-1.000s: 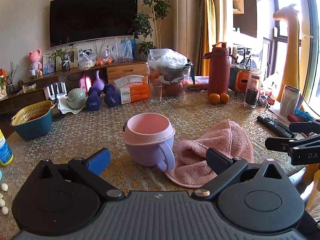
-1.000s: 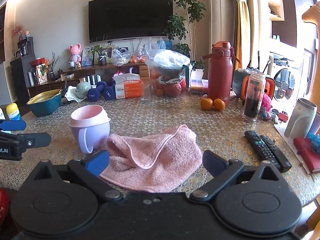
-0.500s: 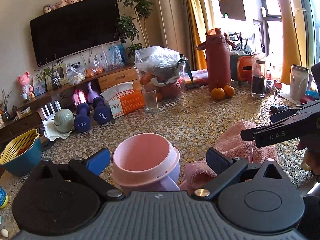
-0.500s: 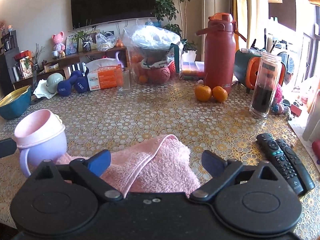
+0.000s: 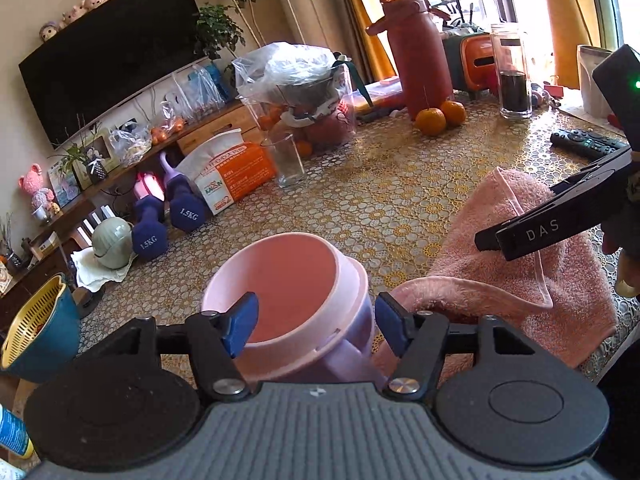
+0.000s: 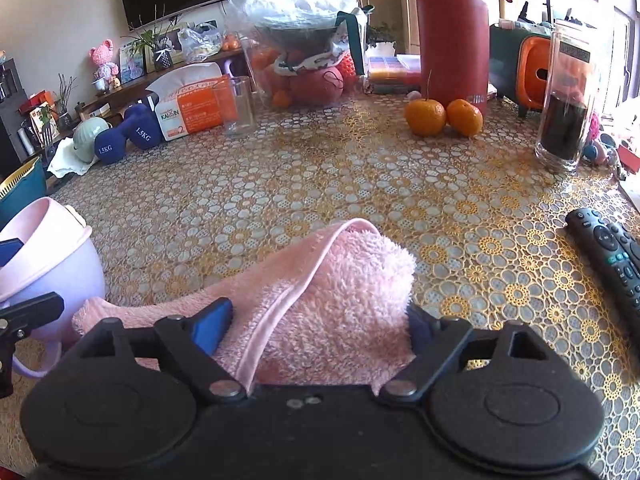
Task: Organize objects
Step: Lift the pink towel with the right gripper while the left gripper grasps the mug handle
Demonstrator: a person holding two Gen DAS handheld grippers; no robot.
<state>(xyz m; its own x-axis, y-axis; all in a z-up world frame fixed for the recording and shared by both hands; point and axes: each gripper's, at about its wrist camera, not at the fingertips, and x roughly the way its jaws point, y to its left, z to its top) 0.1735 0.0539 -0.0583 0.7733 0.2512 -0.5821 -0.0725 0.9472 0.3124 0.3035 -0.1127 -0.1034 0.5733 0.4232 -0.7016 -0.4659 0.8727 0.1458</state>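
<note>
A lilac cup with a pink insert [image 5: 292,292] stands on the patterned table, handle toward the camera. My left gripper [image 5: 314,326] has closed in on its near rim, blue pads against both sides. The cup also shows at the left of the right wrist view [image 6: 44,252]. A crumpled pink towel [image 6: 332,292] lies to the right of the cup. My right gripper [image 6: 316,322] is pushed into the towel with its jaws pressed on the folds. The right gripper's arm shows over the towel [image 5: 520,264] in the left wrist view.
Two remotes [image 6: 612,256] lie at the right. Further back stand a glass [image 5: 286,160], tissue box [image 5: 228,178], blue dumbbells [image 5: 164,224], fruit jar under plastic [image 5: 304,92], red flask [image 5: 416,52], two oranges [image 5: 440,116] and a dark-filled jar [image 5: 514,76]. A teal basket [image 5: 38,328] sits at the left.
Both grippers moved forward and down. The left jaws narrowed around the cup's rim. The right jaws narrowed on the towel, which is now bunched between them.
</note>
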